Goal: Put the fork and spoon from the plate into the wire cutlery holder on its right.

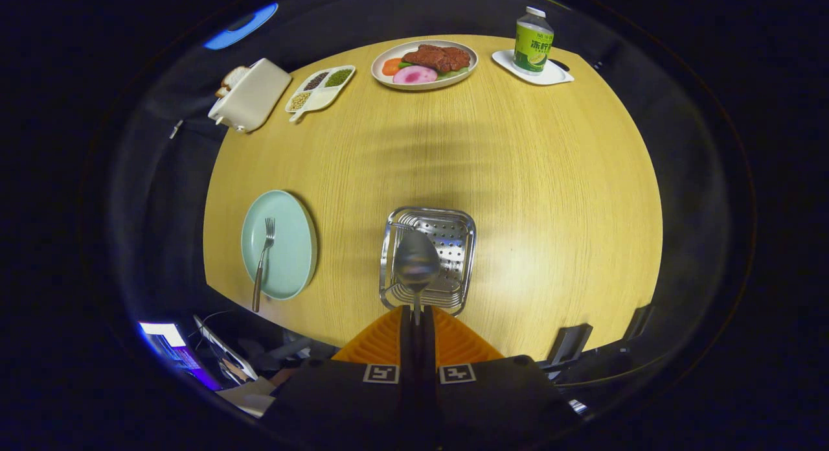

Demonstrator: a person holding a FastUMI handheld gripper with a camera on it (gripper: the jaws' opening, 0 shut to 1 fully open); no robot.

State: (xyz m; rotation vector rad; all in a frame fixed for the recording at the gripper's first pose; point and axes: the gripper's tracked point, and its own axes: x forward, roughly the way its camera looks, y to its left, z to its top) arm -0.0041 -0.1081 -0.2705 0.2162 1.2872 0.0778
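Observation:
My gripper [416,316] is shut on the handle of a metal spoon [416,264], whose bowl points forward and hangs over the wire cutlery holder [453,237] just ahead of the fingers. The holder is a square metal basket with a perforated bottom, standing on the wooden table [518,179]. To its left lies a pale green plate [291,243] near the table's near edge. A metal fork [263,260] rests on the plate, tines pointing away, with its handle sticking out over the plate's near rim.
Along the table's far side stand a white box with bread [249,94], a divided dish of beans [320,88], a plate of meat and vegetables [424,63] and a green bottle [533,41] on a white tray [557,75]. Wide bare wood lies between them and the holder.

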